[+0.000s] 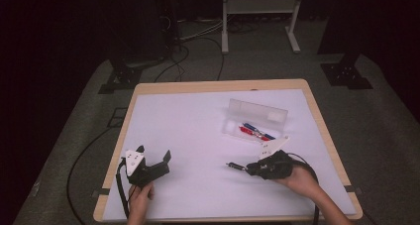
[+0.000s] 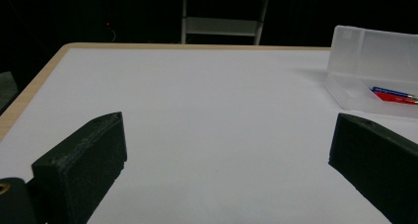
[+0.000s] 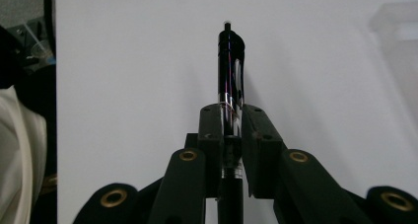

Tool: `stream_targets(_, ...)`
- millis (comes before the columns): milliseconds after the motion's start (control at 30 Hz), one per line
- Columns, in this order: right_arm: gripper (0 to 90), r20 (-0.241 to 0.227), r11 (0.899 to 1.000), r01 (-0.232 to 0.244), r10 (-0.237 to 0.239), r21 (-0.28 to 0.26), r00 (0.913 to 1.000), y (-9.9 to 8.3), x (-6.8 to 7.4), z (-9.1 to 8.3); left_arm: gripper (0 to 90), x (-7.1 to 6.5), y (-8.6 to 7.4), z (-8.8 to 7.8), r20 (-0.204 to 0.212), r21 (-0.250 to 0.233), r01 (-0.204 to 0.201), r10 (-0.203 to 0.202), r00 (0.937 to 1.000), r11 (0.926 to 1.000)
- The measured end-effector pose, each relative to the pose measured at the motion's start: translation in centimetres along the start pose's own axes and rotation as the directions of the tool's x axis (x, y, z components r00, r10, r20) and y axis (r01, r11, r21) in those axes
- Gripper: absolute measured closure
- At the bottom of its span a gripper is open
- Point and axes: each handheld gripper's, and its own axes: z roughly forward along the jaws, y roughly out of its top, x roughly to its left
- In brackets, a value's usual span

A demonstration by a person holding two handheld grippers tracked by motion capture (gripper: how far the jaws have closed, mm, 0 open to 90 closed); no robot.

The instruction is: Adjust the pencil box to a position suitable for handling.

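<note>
A black pen sticks out level to the left from my right gripper, whose jaws are shut on its barrel at the table's front right. Just behind it lies an open clear plastic pencil case with a red and a blue pen in its tray. At the front left my left gripper rests low over the white mat, open wide, with nothing between its fingers.
The wooden table is covered by a white mat. Cables and dark stand feet lie on the floor behind, along with a white frame. The pencil case's raised lid shows blurred at the right gripper view's upper right.
</note>
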Motion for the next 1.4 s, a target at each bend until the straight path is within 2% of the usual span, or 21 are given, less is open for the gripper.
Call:
stream_targets(233, 78.6, 0.034, 0.999, -0.013, 0.014, -0.030, 0.9993, 1.1, -2.2, -1.9, 0.4, 0.0, 0.0, 0.0, -0.002, 0.001, -0.005, 0.005, 1.0000, 1.0000)
stream_targets(500, 78.6, 0.064, 1.000, -0.014, 0.015, -0.016, 0.9978, 2.1, -3.8, -2.6, 0.4, 0.0, 0.0, 0.0, -0.002, 0.001, -0.003, 0.003, 1.0000, 1.0000)
stream_targets(733, 78.6, 0.080, 0.999, -0.017, 0.019, -0.027, 0.9966, 2.8, -5.3, -3.1, 0.4, 0.0, 0.0, 0.0, -0.001, -0.001, 0.005, -0.005, 1.0000, 1.0000)
stream_targets(933, 78.6, 0.084, 1.000, -0.009, 0.011, -0.024, 0.9964, 3.6, -6.4, -3.2, 0.4, 0.2, 0.0, 0.1, -0.002, 0.002, 0.013, -0.013, 0.9999, 0.9999)
stream_targets(1100, 78.6, 0.092, 1.000, -0.009, 0.010, -0.009, 0.9957, 4.3, -7.5, -3.1, 0.4, -0.1, 0.0, 0.0, -0.013, 0.001, -0.018, 0.018, 0.9998, 0.9998)
stream_targets(1400, 78.6, 0.109, 0.999, -0.039, 0.039, -0.005, 0.9933, 4.5, -9.8, -2.6, 0.4, 0.0, -0.1, -0.1, -0.010, -0.002, -0.008, 0.008, 0.9999, 1.0000)
